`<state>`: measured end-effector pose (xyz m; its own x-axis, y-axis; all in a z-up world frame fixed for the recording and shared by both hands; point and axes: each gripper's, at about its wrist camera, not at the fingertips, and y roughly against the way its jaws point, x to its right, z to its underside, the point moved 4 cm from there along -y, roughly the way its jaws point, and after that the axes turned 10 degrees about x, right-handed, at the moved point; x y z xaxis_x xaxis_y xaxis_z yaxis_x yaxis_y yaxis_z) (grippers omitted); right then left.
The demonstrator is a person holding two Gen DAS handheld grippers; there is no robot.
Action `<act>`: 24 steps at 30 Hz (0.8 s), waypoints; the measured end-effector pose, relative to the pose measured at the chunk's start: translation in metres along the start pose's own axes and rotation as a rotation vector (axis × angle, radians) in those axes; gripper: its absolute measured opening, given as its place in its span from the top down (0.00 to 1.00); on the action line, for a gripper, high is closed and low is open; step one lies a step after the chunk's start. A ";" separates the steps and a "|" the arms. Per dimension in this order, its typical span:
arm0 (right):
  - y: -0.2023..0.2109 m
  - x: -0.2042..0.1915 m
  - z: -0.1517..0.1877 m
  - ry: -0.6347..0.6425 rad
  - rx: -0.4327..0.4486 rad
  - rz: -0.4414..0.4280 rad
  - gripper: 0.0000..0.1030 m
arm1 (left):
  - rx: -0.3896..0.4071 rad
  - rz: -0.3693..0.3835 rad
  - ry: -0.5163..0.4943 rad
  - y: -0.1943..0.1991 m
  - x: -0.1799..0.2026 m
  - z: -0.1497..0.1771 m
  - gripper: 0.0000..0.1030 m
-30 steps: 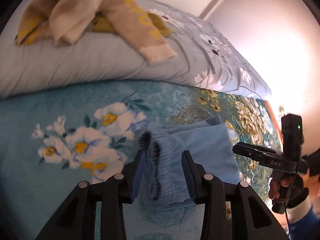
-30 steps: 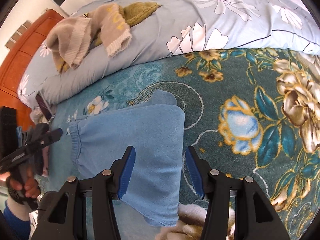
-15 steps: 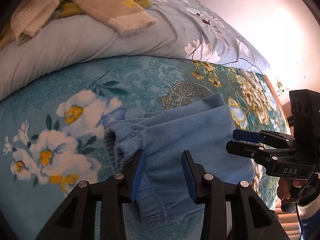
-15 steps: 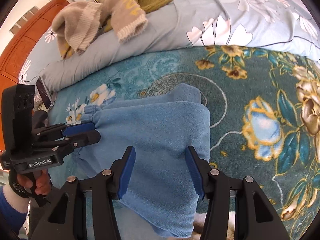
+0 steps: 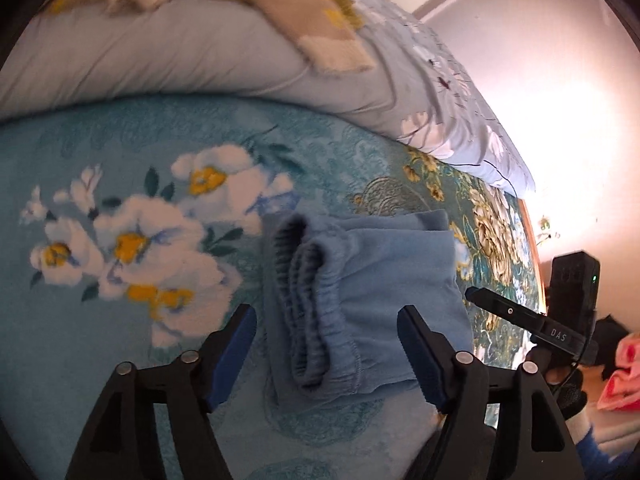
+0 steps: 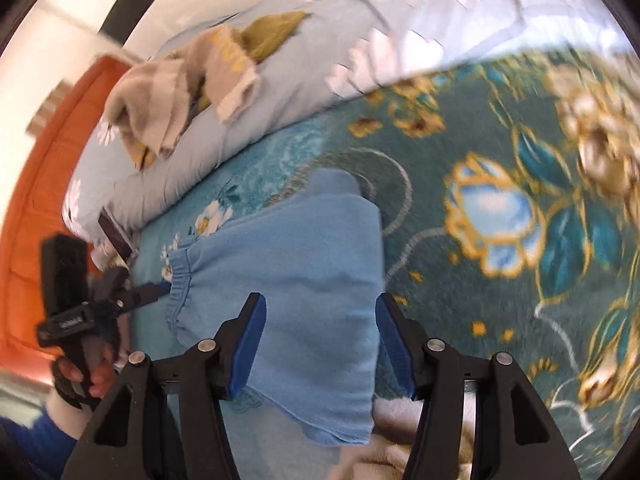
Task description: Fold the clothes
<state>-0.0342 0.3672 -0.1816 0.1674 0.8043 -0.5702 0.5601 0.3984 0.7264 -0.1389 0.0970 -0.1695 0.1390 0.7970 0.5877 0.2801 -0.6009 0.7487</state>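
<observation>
The folded blue sweatpants (image 5: 372,300) lie flat on the floral blanket (image 5: 120,160), below the pillow at twelve o'clock. The left gripper (image 5: 326,344) is opening, released around the elastic waistband; the right gripper (image 6: 318,340) is opening too, pads clear of the cloth.

The beige sweater (image 5: 320,20) is cut off by the top edge in the left wrist view and blurred. In the right wrist view, the bed cover (image 6: 560,160) smears on the right, and the pale cloth (image 6: 392,432) sits partly hidden behind the tool arms.
</observation>
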 end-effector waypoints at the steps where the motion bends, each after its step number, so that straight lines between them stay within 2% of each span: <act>1: -0.003 0.008 0.002 -0.047 -0.017 -0.023 0.42 | -0.017 0.019 0.043 -0.006 -0.007 0.002 0.21; 5: -0.009 0.031 0.009 -0.188 -0.027 -0.087 0.31 | -0.058 0.082 0.169 -0.024 -0.025 0.009 0.18; 6: -0.012 0.034 0.010 -0.219 -0.032 -0.112 0.31 | -0.065 0.098 0.190 -0.027 -0.028 0.010 0.15; 9: -0.021 0.038 0.011 -0.282 -0.042 -0.195 0.31 | -0.077 0.156 0.192 -0.031 -0.022 0.009 0.05; 10: -0.023 0.039 0.011 -0.301 -0.045 -0.222 0.31 | -0.097 0.179 0.186 -0.035 -0.019 0.010 0.05; 16: -0.038 0.029 0.003 -0.284 -0.071 -0.281 0.31 | -0.157 0.224 0.116 -0.049 -0.005 0.012 0.00; 18: -0.040 0.026 0.001 -0.268 -0.076 -0.285 0.29 | -0.152 0.256 0.155 -0.046 -0.009 0.010 0.00; 21: -0.038 0.028 0.001 -0.272 -0.076 -0.298 0.29 | -0.124 0.307 0.265 -0.043 -0.023 0.008 0.02; 24: -0.038 0.028 0.001 -0.269 -0.077 -0.306 0.30 | -0.101 0.312 0.326 -0.042 -0.028 0.009 0.06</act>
<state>-0.0499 0.3736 -0.2258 0.2143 0.5039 -0.8367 0.5562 0.6413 0.5287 -0.1462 0.1010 -0.2203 -0.1083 0.5262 0.8435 0.1761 -0.8249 0.5372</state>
